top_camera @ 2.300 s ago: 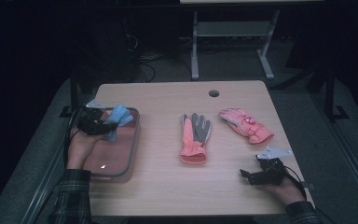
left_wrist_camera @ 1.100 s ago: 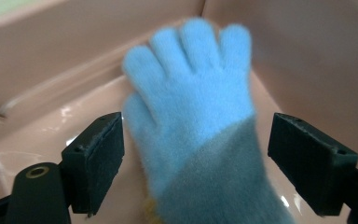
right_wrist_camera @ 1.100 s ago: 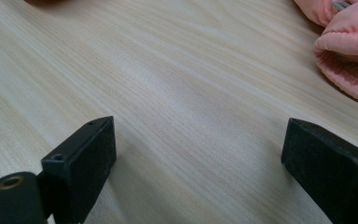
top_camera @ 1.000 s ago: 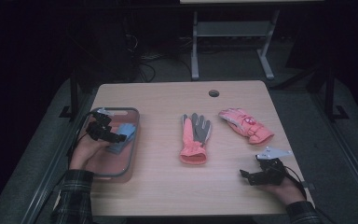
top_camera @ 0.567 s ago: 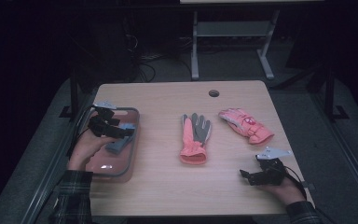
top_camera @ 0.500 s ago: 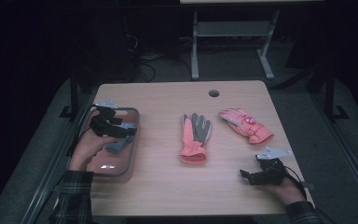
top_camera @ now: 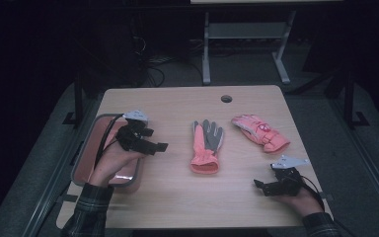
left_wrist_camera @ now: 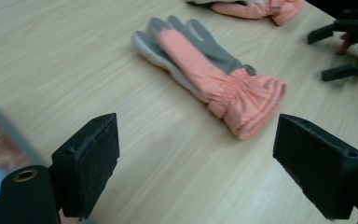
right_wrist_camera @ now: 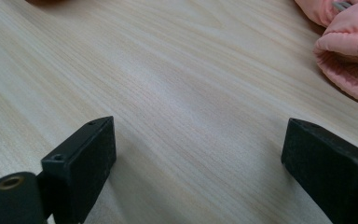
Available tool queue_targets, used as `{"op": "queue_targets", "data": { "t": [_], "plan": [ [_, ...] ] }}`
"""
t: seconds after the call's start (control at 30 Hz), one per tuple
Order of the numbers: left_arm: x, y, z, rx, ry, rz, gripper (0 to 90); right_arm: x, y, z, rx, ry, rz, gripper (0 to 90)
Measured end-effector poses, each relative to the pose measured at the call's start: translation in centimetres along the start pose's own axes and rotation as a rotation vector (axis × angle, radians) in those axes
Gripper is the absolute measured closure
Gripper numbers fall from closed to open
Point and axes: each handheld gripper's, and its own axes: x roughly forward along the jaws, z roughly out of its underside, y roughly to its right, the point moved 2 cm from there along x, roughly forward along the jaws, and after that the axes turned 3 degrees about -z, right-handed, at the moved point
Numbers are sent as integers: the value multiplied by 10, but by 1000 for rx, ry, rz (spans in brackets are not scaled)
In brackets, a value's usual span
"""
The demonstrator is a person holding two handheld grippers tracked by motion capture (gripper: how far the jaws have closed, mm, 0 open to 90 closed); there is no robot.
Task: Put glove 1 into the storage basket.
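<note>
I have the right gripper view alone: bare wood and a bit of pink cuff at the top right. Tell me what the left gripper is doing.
Observer: The left gripper is just past the tray, jaws wide open with nothing between them, pointed at the grey-and-coral glove.
Operator: Say what my pink cuff belongs to.
Observer: The high view shows two gloves. Which one your cuff belongs to, I cannot tell. The second is a pink glove, farther back, right of the grey-and-coral one.
Operator: Give me my own gripper's place.
Observer: The right gripper sits near the table's front right corner, jaws open.
</note>
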Motion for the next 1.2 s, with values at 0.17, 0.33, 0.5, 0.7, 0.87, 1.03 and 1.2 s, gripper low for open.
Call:
{"op": "queue_targets", "data": {
  "t": [0.17,0.33,0.5,0.7,0.87,1.03,1.2],
  "plan": [
    [11,21,1,28,-4,18,141,0,0,0,-3,-2,0,92],
    [21,45,9,60,2,37,142,0,0,0,0,-2,0,91],
    [34,69,22,98,-1,53,142,0,0,0,-1,-2,0,91],
    [50,85,37,121,3,69,142,0,0,0,-1,-1,2,91],
    [60,90,57,132,-20,66,142,0,-1,1,2,1,8,91],
    [69,93,73,143,-29,67,141,-1,-2,1,6,-3,14,91],
    [72,93,86,156,-17,41,141,-3,-3,0,19,-22,13,142]
  ]
}}
